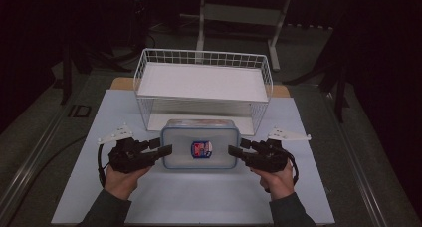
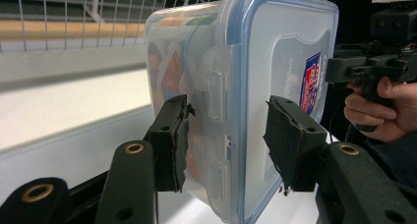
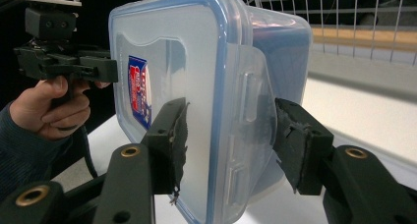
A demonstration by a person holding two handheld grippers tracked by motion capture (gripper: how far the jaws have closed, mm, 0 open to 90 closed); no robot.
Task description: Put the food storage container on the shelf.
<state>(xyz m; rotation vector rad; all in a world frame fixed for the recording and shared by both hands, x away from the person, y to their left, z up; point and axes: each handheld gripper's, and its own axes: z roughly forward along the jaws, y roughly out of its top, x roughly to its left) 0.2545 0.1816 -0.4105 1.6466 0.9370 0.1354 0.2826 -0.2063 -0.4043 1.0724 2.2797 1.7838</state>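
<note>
A clear plastic container (image 1: 200, 147) with a blue-rimmed lid and a red-and-blue label hangs level between the two grippers, just in front of the wire rack. My left gripper (image 1: 161, 147) is shut on its left end, and my right gripper (image 1: 236, 148) is shut on its right end. In the left gripper view the jaws (image 2: 228, 135) clamp over the end latch of the container (image 2: 255, 62). The right gripper view shows its jaws (image 3: 228, 135) pressed on the lid and base of the container (image 3: 196, 62). Orange contents show faintly through the wall.
A white wire rack (image 1: 204, 57) with a white shelf board stands at the back of the pale mat (image 1: 199, 202), with a lower opening behind the container. Dark floor surrounds the table, and a metal stand (image 1: 239, 13) rises farther back.
</note>
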